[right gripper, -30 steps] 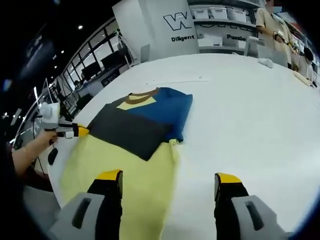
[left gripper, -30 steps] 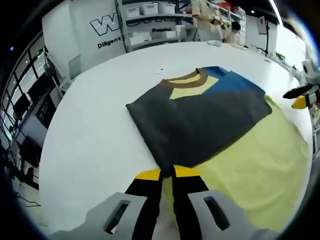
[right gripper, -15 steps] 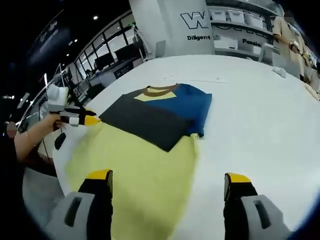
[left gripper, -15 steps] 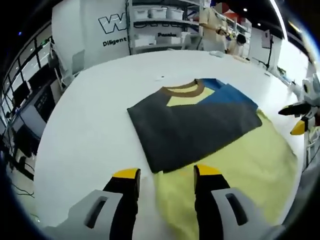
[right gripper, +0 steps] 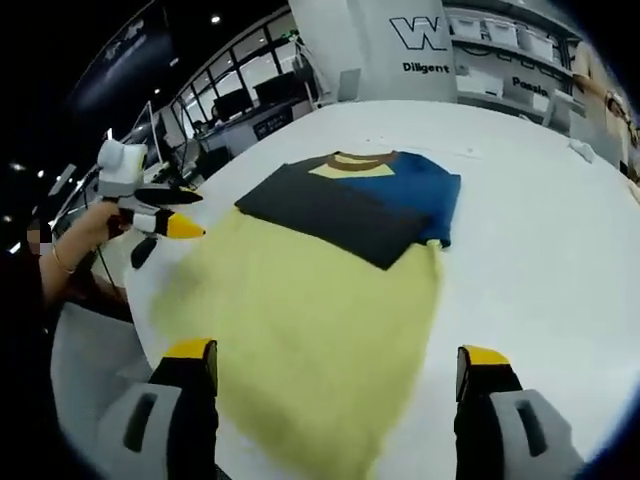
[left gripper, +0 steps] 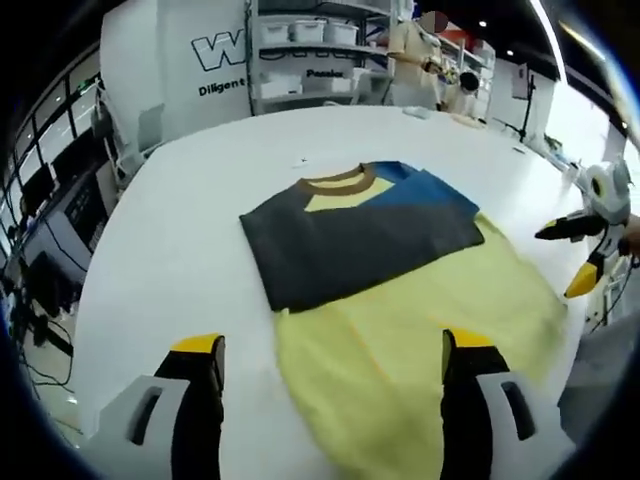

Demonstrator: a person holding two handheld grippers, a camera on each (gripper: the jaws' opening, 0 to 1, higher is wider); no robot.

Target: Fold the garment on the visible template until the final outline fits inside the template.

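Observation:
A T-shirt lies flat on the white table [left gripper: 170, 250], brown collar [left gripper: 335, 182] at the far end. Its grey sleeve panel [left gripper: 340, 245] is folded across the chest, partly over a blue panel [left gripper: 430, 190]. The yellow body [left gripper: 420, 320] spreads toward me. My left gripper [left gripper: 330, 345] stands open, above the yellow hem and holding nothing. My right gripper [right gripper: 337, 352] is also open over the yellow body [right gripper: 310, 300], short of the grey fold [right gripper: 330, 205]. In each view the other gripper shows at the shirt's side: right gripper [left gripper: 565, 260], and left gripper [right gripper: 195, 215] held by a hand.
Shelves with white bins [left gripper: 300, 30] and a wall with a logo [left gripper: 220, 50] stand behind the table. A person [left gripper: 415, 50] is at the far back. Desks with monitors [right gripper: 230, 110] lie beyond the table's left edge. Bare table surrounds the shirt.
The left gripper, shut on the grey panel's near edge a second ago, has opened and drawn back. The right gripper stayed open, and its view has moved closer over the yellow body.

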